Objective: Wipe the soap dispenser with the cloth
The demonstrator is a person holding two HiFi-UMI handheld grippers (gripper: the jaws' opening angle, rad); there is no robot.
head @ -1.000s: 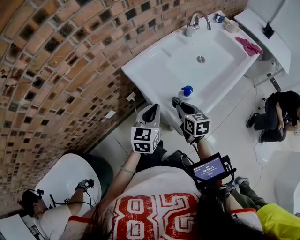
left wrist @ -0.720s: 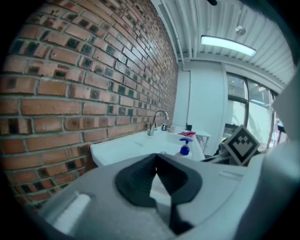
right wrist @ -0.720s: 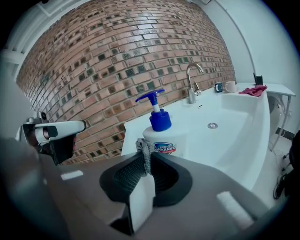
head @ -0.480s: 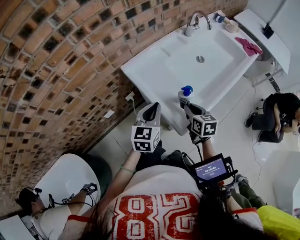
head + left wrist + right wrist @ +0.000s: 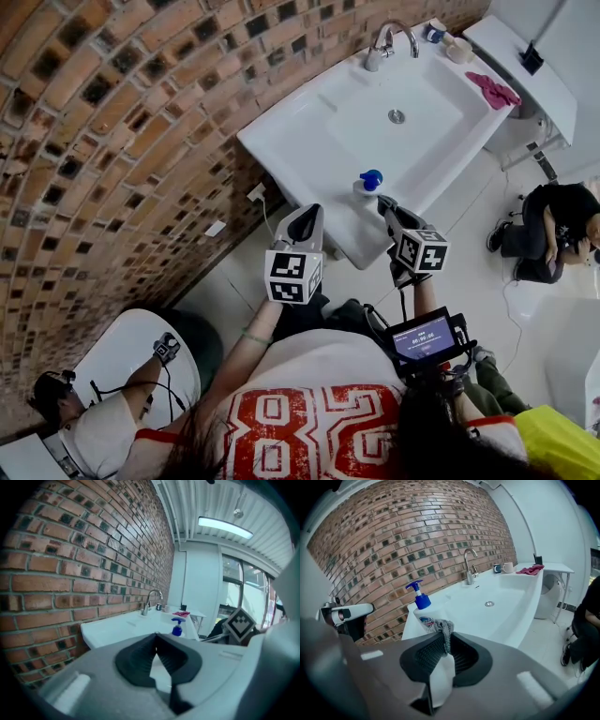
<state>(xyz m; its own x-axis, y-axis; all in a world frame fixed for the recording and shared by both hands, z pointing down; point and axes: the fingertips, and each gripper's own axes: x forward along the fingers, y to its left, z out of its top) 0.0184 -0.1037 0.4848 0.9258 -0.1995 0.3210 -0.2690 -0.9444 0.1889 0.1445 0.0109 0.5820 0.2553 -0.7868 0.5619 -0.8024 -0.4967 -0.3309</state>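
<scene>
Holding the right gripper (image 5: 386, 204) just short of the soap dispenser (image 5: 367, 184) was the whole setup here.
Head view: the dispenser stood upright on the sink's (image 5: 281, 141) near corner, just ahead of the right gripper, while the left gripper (image 5: 305, 214) hung further off to its left. Left gripper view: jaws met at the tips, nothing in them, dispenser well ahead. Right gripper view: jaws were clamped on a grey cloth (image 5: 444, 629), its tuft right beside the bottle's label, so the right looked nearer.
</scene>
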